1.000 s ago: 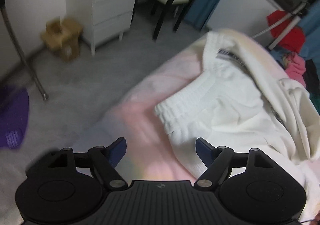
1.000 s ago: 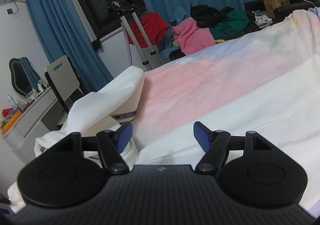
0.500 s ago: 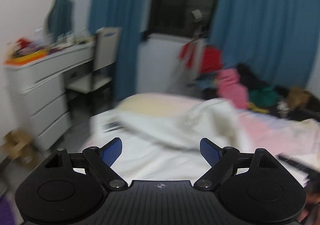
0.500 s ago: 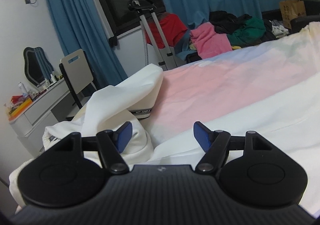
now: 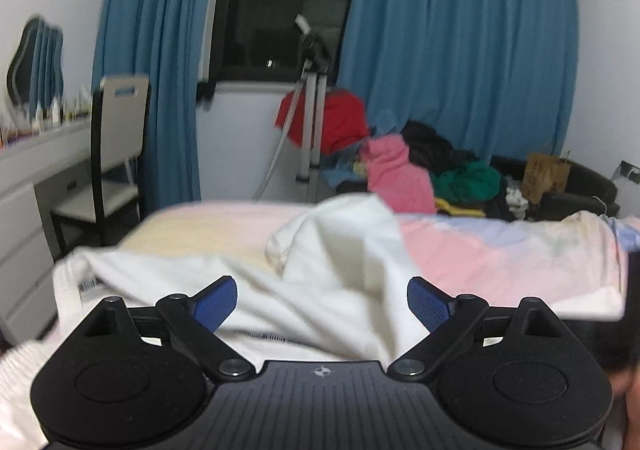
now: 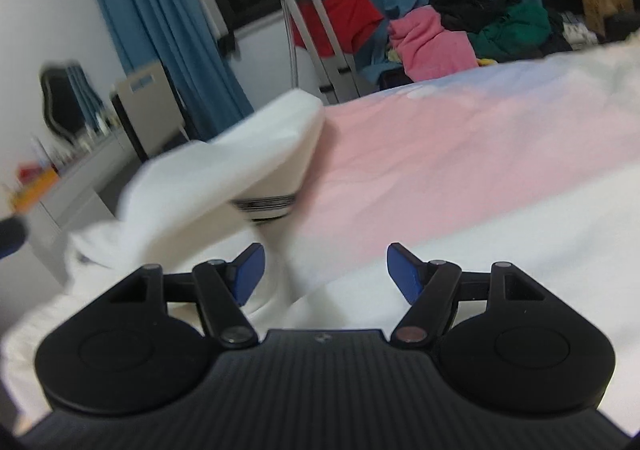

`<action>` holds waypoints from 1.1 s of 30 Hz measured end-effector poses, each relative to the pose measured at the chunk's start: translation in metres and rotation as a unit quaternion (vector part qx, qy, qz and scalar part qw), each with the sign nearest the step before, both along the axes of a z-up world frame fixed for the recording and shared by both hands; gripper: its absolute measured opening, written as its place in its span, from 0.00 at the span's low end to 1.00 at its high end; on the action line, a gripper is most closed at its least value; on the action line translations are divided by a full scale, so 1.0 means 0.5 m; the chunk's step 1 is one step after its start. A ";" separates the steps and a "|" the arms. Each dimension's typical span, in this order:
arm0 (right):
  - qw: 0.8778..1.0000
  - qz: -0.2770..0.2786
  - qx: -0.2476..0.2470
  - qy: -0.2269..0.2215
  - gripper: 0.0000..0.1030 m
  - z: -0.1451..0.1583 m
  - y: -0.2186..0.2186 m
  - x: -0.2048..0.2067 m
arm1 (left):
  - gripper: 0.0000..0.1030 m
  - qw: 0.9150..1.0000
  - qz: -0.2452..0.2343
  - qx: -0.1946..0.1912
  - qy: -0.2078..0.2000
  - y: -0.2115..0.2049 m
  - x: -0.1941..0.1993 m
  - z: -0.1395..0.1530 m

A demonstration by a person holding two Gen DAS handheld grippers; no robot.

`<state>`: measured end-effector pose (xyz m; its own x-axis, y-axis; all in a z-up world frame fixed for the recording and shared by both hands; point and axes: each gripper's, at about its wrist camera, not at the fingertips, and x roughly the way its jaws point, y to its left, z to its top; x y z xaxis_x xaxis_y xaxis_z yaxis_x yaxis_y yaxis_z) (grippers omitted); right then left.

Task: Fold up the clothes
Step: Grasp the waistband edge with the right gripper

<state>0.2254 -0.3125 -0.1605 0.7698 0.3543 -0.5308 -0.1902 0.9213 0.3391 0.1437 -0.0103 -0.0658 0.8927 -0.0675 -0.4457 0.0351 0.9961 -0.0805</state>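
both grippers were empty, between grabs. left gripper (image 5: 322,300) jaws were opening, wide apart, nothing pinched; right gripper (image 6: 324,270) jaws stood apart, holding nothing. the white garment (image 5: 340,250) lay crumpled on the pastel bedsheet (image 5: 500,250), one fold humped up, striped cuff (image 6: 264,206) showing under it. looked like the regrasp step. next move likely needs each gripper on an edge or corner, then spreading it flat.

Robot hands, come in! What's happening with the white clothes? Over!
Left gripper opening, nothing between the pads. Right gripper open, empty. White garment rumpled on the bed, unfolded. Nothing in the way.
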 end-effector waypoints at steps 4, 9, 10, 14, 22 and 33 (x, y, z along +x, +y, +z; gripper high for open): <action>0.999 0.028 -0.019 0.024 0.65 -0.040 0.018 0.135 | 0.91 1.000 -0.007 0.017 0.008 0.047 0.049 -0.039; 0.996 0.071 -0.002 0.059 0.66 -0.082 0.062 0.276 | 0.91 0.999 0.008 -0.015 0.029 0.109 0.084 -0.082; 0.994 0.092 0.009 0.056 0.66 -0.085 0.076 0.294 | 0.91 0.999 0.008 -0.028 0.035 0.122 0.089 -0.091; 0.992 0.117 0.033 0.044 0.68 -0.101 0.134 0.353 | 0.91 0.998 0.005 -0.043 0.043 0.137 0.103 -0.115; 0.991 0.129 0.023 0.029 0.34 -0.104 0.214 0.378 | 0.91 0.996 0.007 -0.076 0.055 0.157 0.106 -0.135; 0.970 -0.091 -0.188 -0.126 0.13 0.163 0.031 0.227 | 0.91 0.998 0.004 -0.062 0.031 0.143 0.062 -0.105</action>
<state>0.3390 -0.2970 -0.0790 0.9234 0.0181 -0.3834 -0.0458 0.9970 -0.0631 0.1750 0.0610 -0.1184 0.8645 -0.1189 -0.4884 0.0184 0.9785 -0.2055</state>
